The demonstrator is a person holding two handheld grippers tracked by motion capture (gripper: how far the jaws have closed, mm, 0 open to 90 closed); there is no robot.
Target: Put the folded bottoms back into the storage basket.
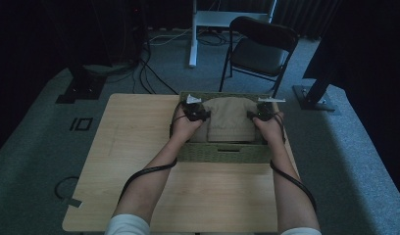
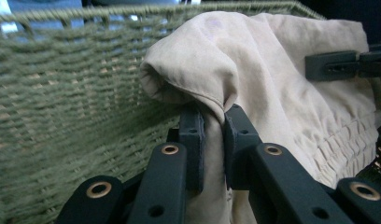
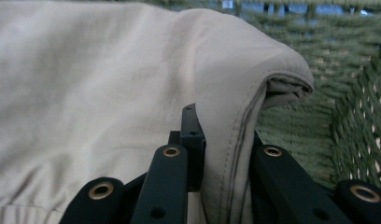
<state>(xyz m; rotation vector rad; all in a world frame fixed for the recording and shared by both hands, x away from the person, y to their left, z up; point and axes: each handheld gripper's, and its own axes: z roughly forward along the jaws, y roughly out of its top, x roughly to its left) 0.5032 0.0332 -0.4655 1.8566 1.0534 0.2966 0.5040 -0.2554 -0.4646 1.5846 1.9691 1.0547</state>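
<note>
Holding a beige garment (image 1: pixel 231 122) stretched between both tools, we are working inside a green woven basket (image 1: pixel 222 152) standing at the far half of a wooden table (image 1: pixel 139 147). High view: we are gripping with the left gripper (image 1: pixel 194 111) at the garment's left edge and the right gripper (image 1: pixel 263 113) at its right edge, so the cloth's long axis is running crosswise from one tool to the other, level with the basket's rim. Both hands are sitting equally near, one at each end; a folding chair (image 1: pixel 259 49) is standing beyond the table.

Left gripper view: we are seeing the left gripper (image 2: pixel 214 135) pressed together on a fold of the beige garment (image 2: pixel 272 84), the cloth bulging above the jaws and spreading away to the right, where the other tool is holding its far edge. The basket wall (image 2: pixel 62 107) is rising just beside it on the left.

Right gripper view: we are seeing the right gripper (image 3: pixel 223 140) pinching a seamed edge of the garment (image 3: pixel 86 84), the cloth spreading leftward and the basket wall (image 3: pixel 347 93) lying close on the right. We are judging that the coming move depends on keeping both ends level within the basket.
</note>
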